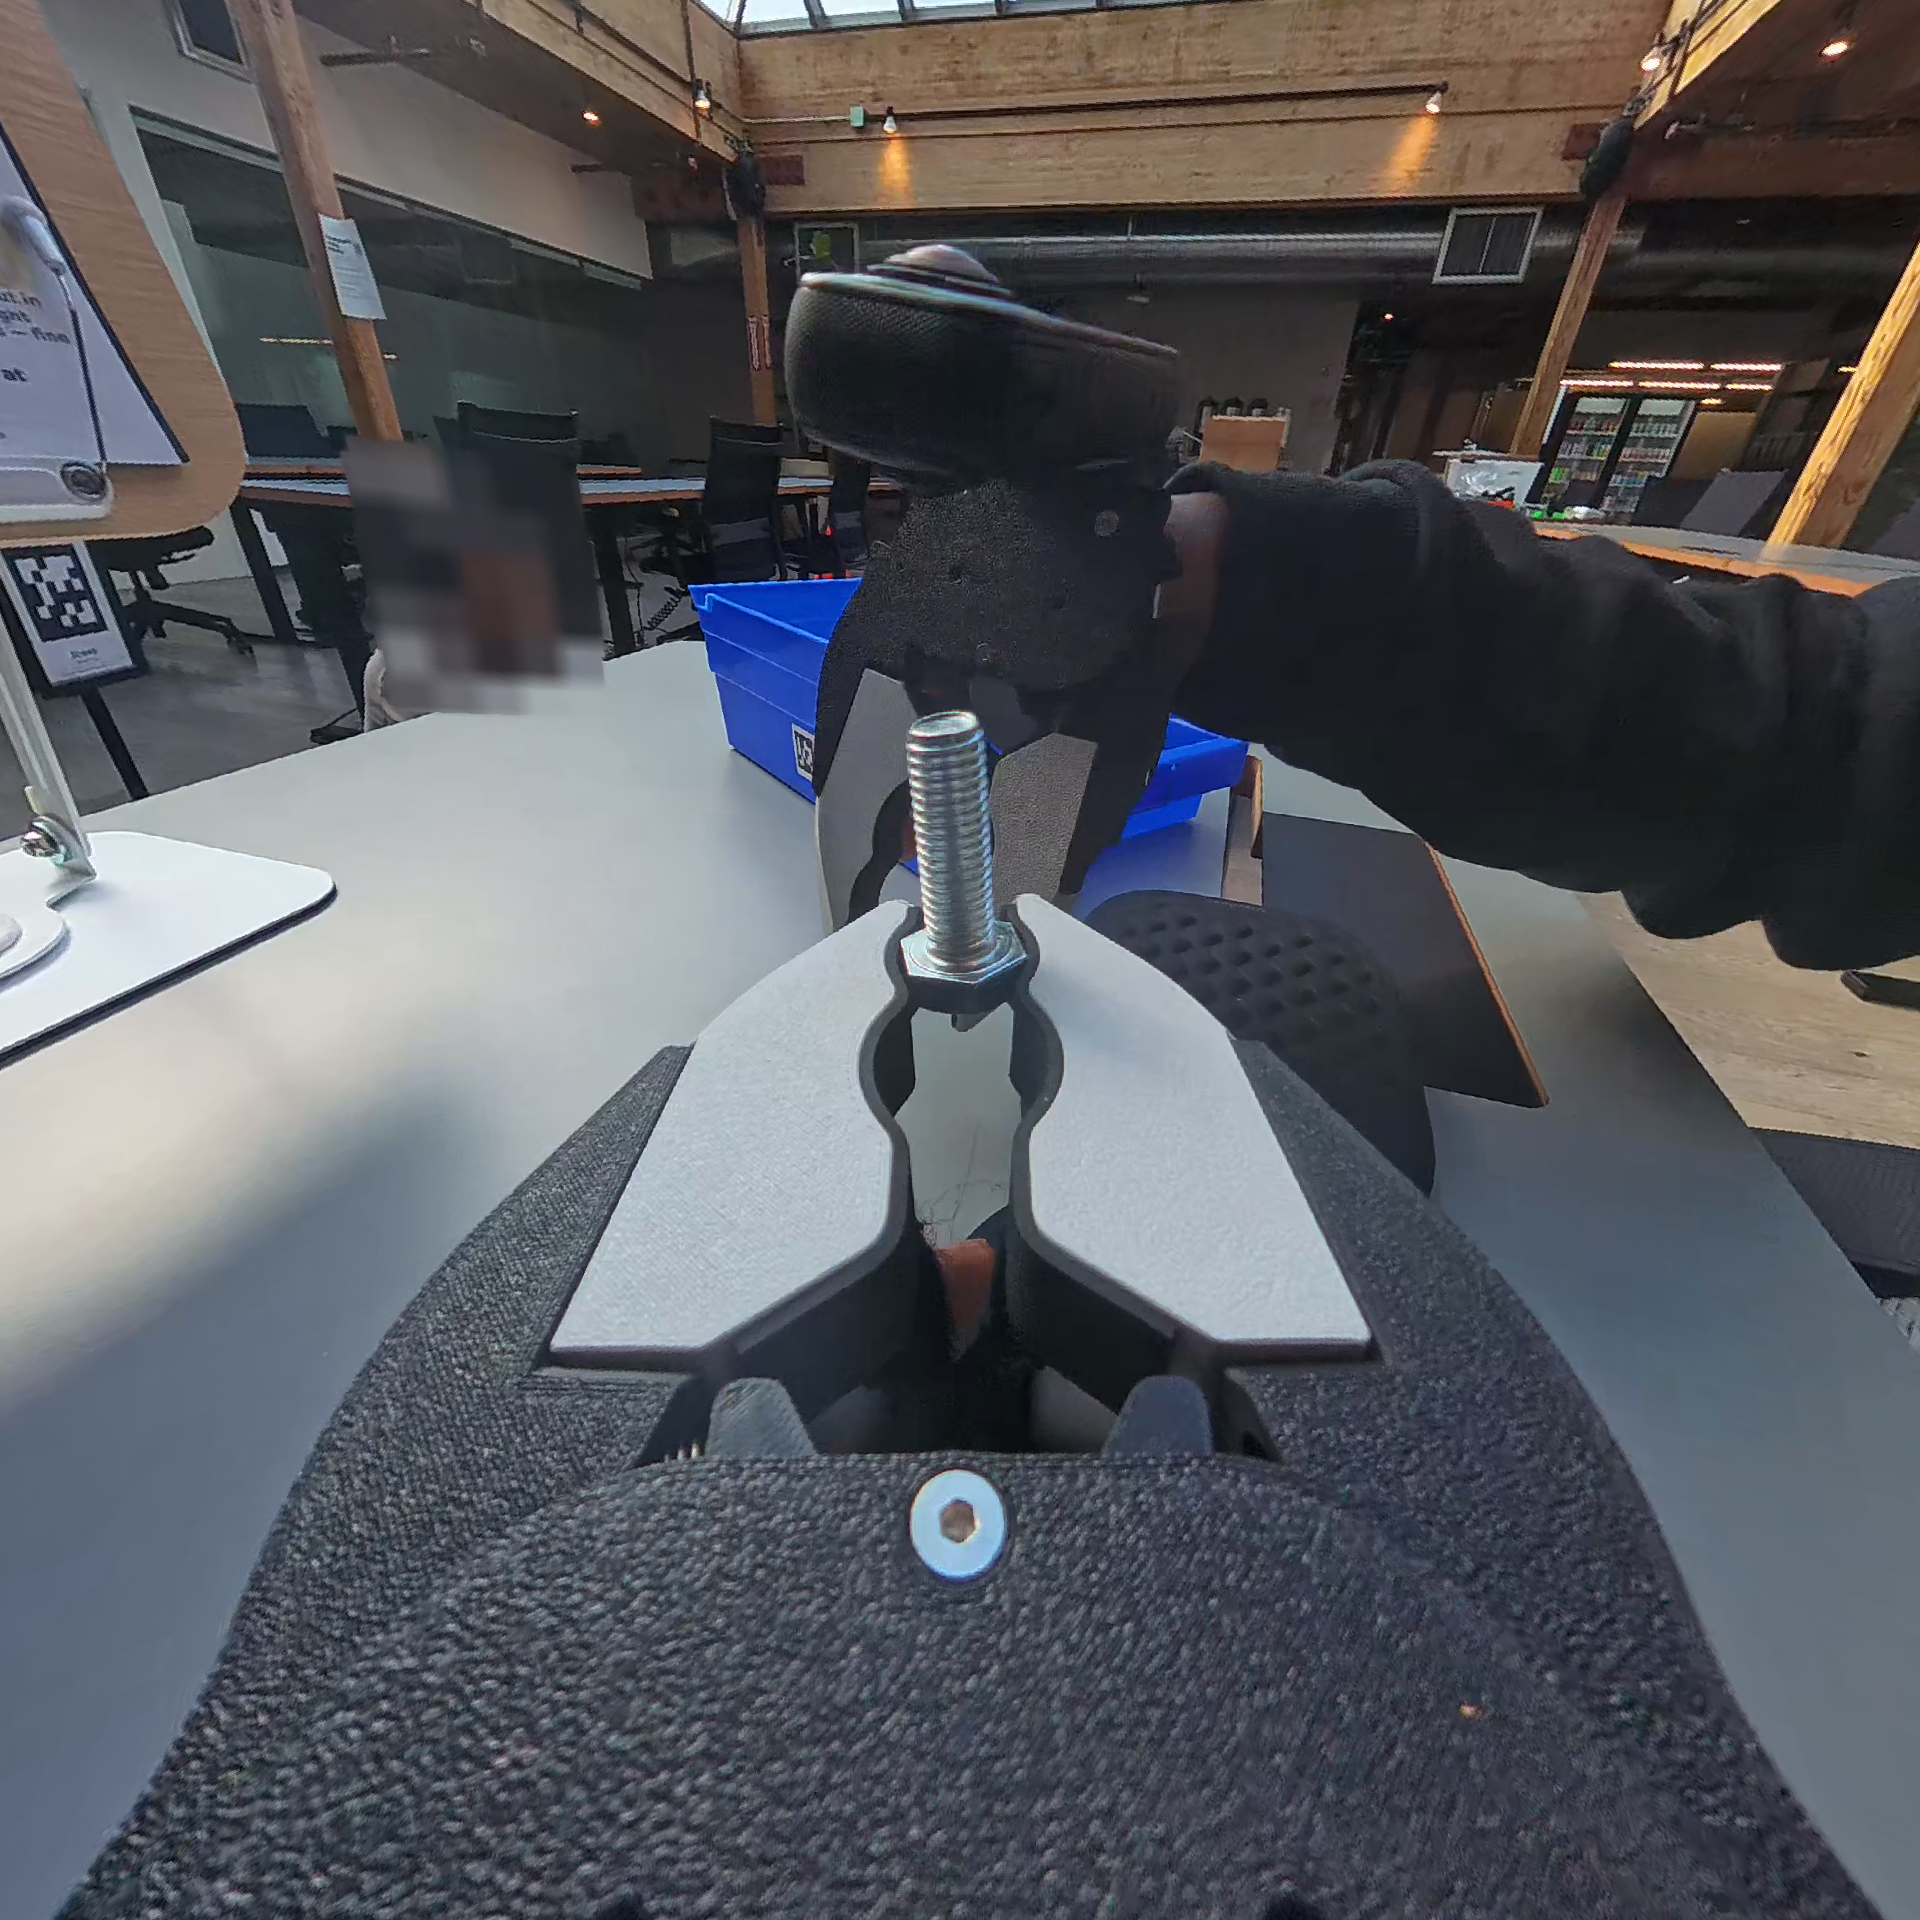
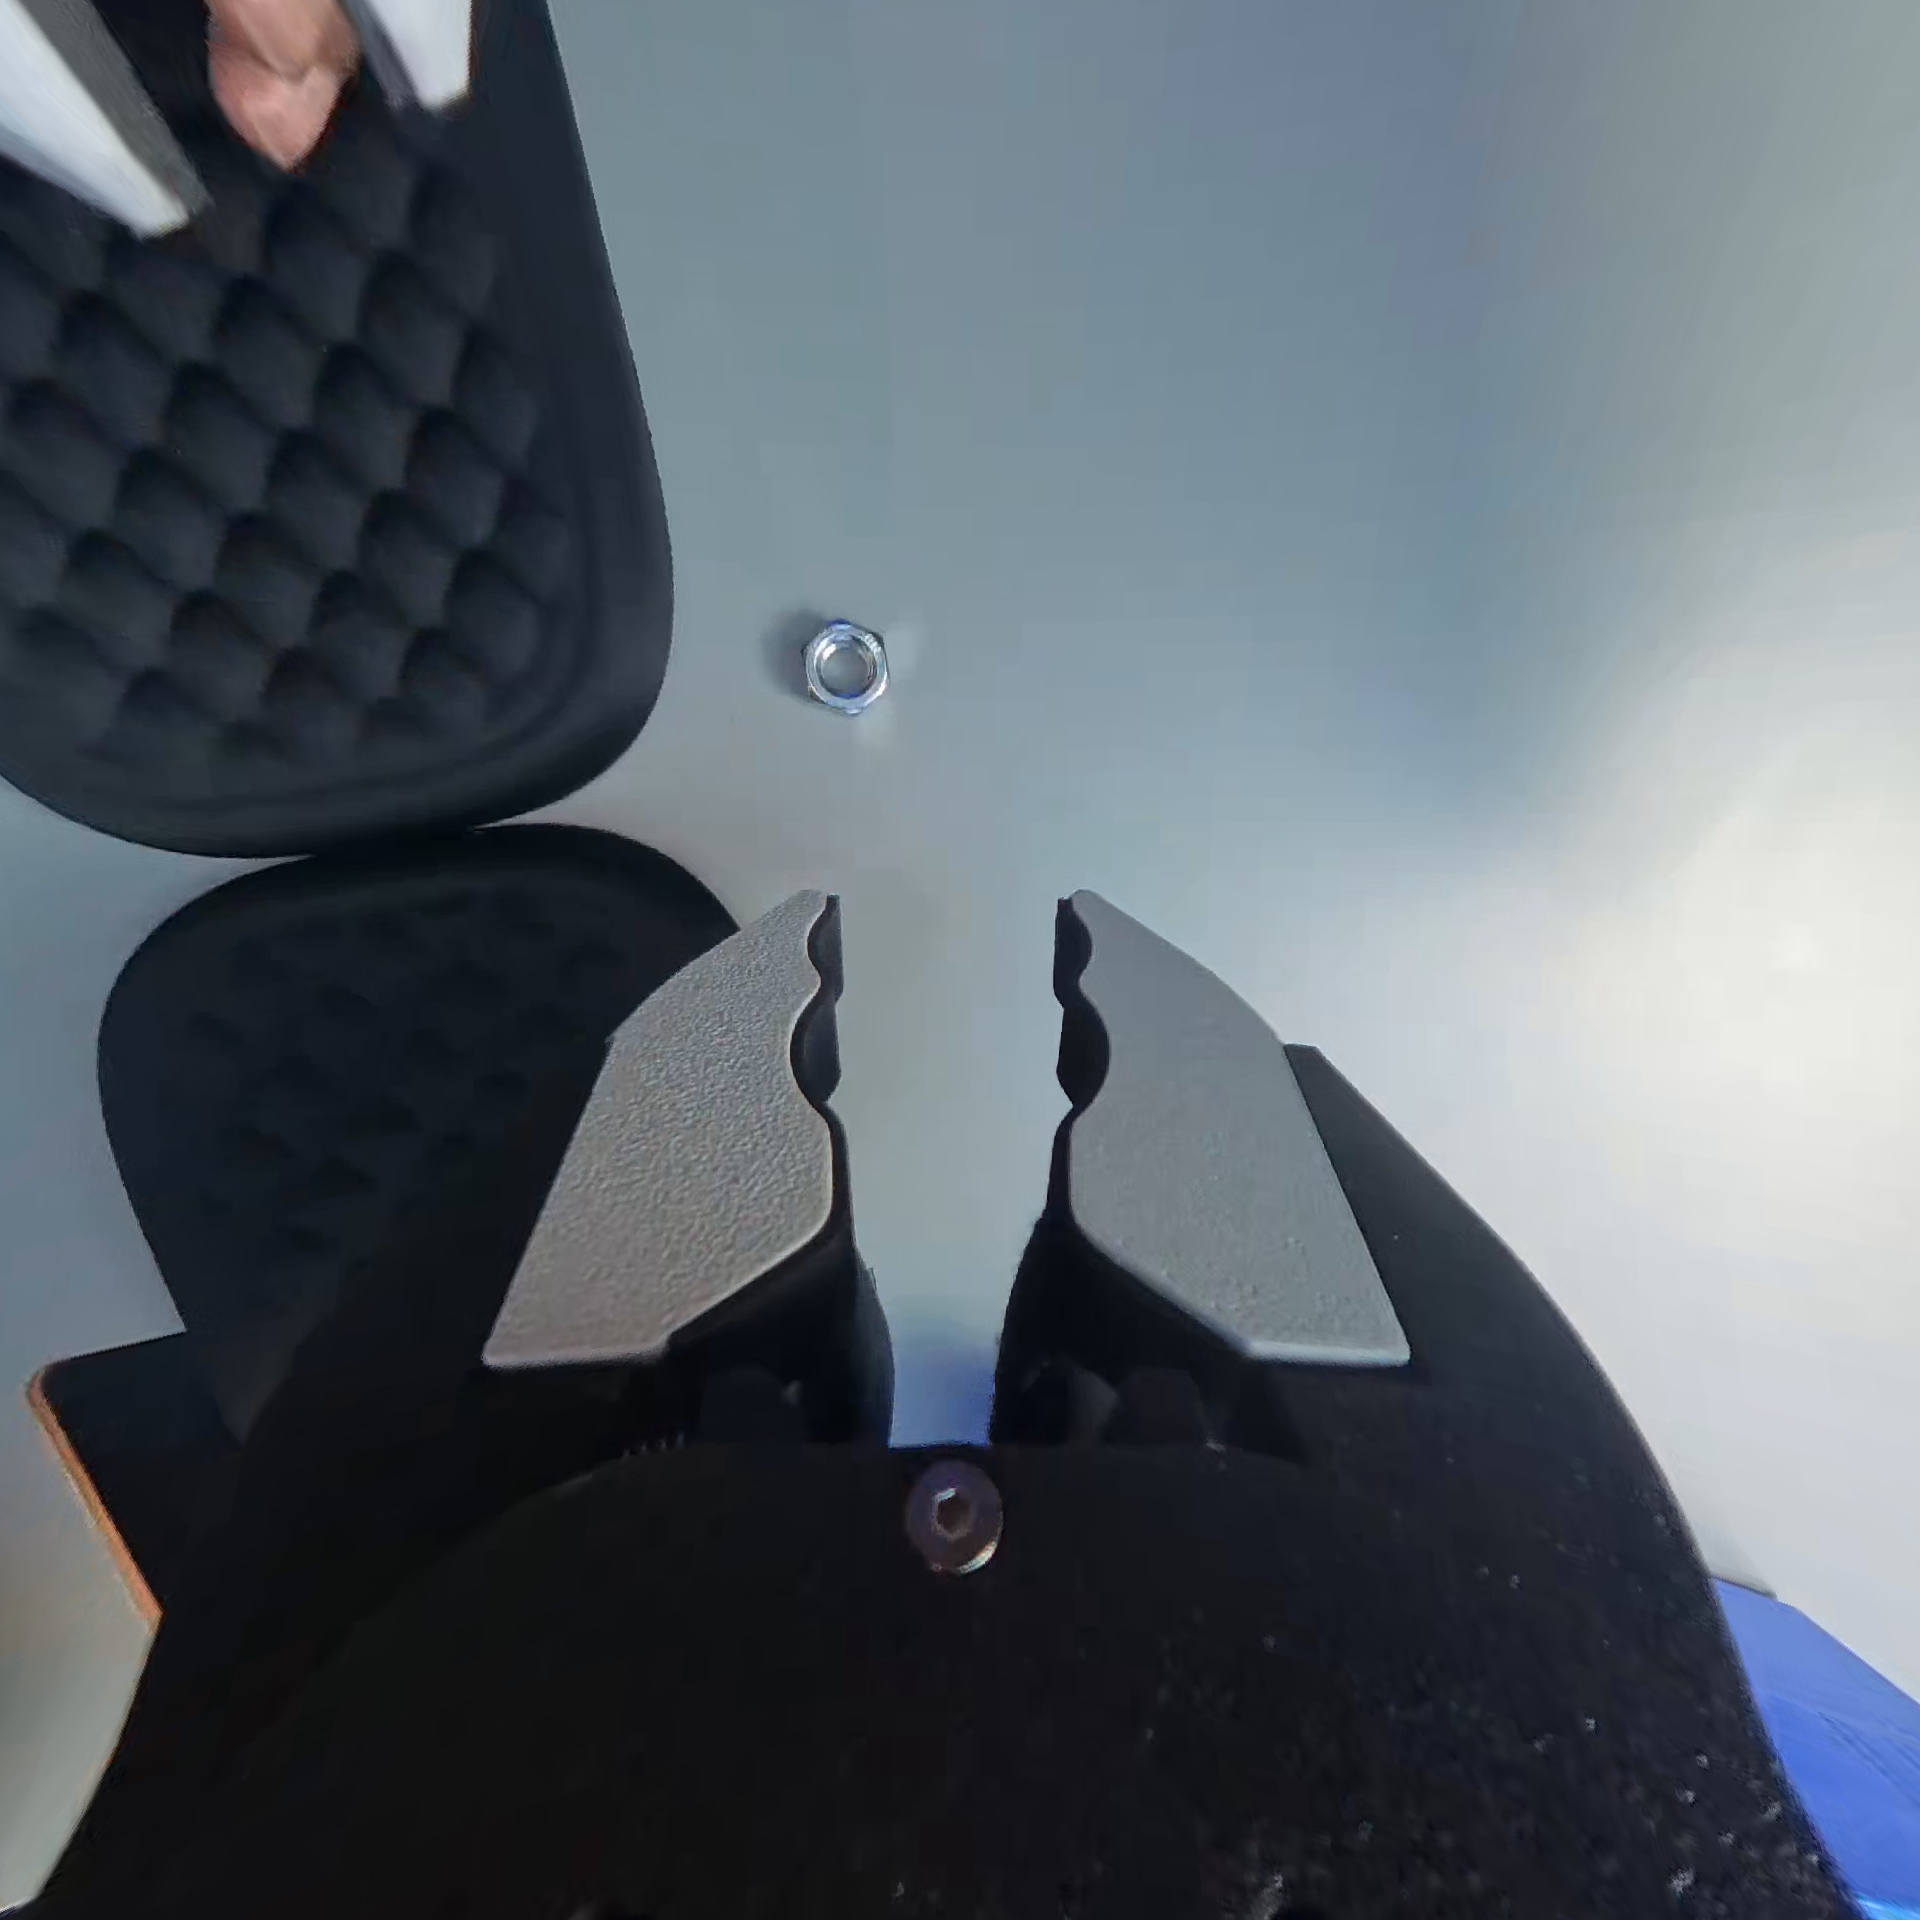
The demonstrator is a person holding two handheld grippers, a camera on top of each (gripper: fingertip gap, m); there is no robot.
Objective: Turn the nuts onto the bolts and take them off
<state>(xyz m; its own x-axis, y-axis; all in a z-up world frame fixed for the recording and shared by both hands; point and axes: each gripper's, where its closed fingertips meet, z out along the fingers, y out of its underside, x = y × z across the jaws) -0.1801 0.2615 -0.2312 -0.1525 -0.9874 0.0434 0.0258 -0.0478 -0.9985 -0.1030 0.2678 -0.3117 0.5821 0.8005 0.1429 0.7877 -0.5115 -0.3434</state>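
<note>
While clamped upright, threaded steel bolt (image 1: 948, 831).

Daylight from the skylight (image 1: 831, 8) glares softly across the grey table (image 1: 468, 987); fisheye bending warps edges; the foam case (image 2: 291, 468) is motion-blurred.

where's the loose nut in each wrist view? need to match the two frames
Left wrist view: not in it; only the bolt shows, upright, clamped at its head by the left gripper.
Right wrist view: the nut lies flat on the grey table, left of centre, ahead of the open right gripper.
Shared landmark: the black egg-crate foam case; the nut lies just beside it.
</note>
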